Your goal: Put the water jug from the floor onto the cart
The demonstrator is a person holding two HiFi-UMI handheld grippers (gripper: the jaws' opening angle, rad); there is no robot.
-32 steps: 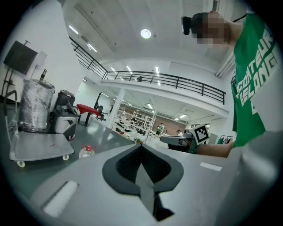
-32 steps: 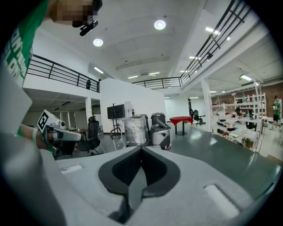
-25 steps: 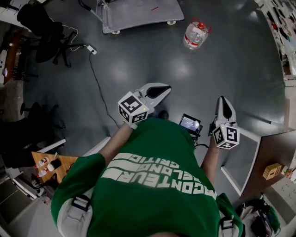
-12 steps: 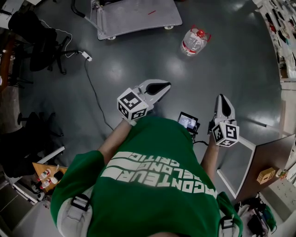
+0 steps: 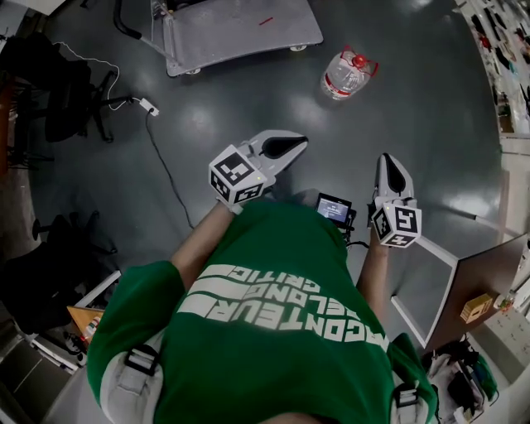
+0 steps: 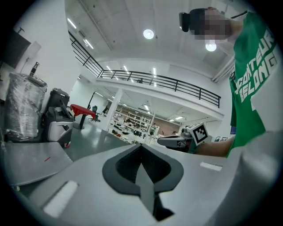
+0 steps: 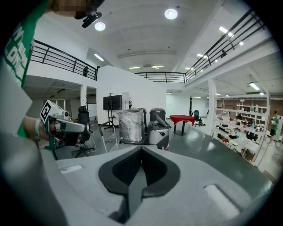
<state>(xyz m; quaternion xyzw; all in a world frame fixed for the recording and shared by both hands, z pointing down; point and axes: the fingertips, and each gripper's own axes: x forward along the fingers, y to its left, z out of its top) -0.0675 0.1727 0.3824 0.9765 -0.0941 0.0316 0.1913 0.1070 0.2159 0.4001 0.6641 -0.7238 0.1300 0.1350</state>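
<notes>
Close before the person's chest, the left tongs [image 5: 291, 146] and right tongs [image 5: 389, 168] are each pressed together on nothing and held forward, judged to be an approach with no grasp begun. Further out, the clear, red-capped water jug [image 5: 346, 73] sits on the floor [image 5: 431, 108], near the cart [image 5: 240, 25] but apart from it. Its fill level cannot be read.

Head view: up top, facing forward and steeply down past the green shirt [image 5: 273, 331] onto the grey floor [image 5: 248, 108], far enough back to catch the cart [image 5: 236, 29] and water jug [image 5: 346, 73]. Left gripper view: riding on the left gripper [image 6: 141, 148], staring along its own jaws, roughly level, super close. Right gripper view: same deal on the right gripper [image 7: 141, 150]. Shared by those two: plastic-wrapped stack [image 7: 131, 126], red table [image 7: 185, 118], plus each other's gripper.
</notes>
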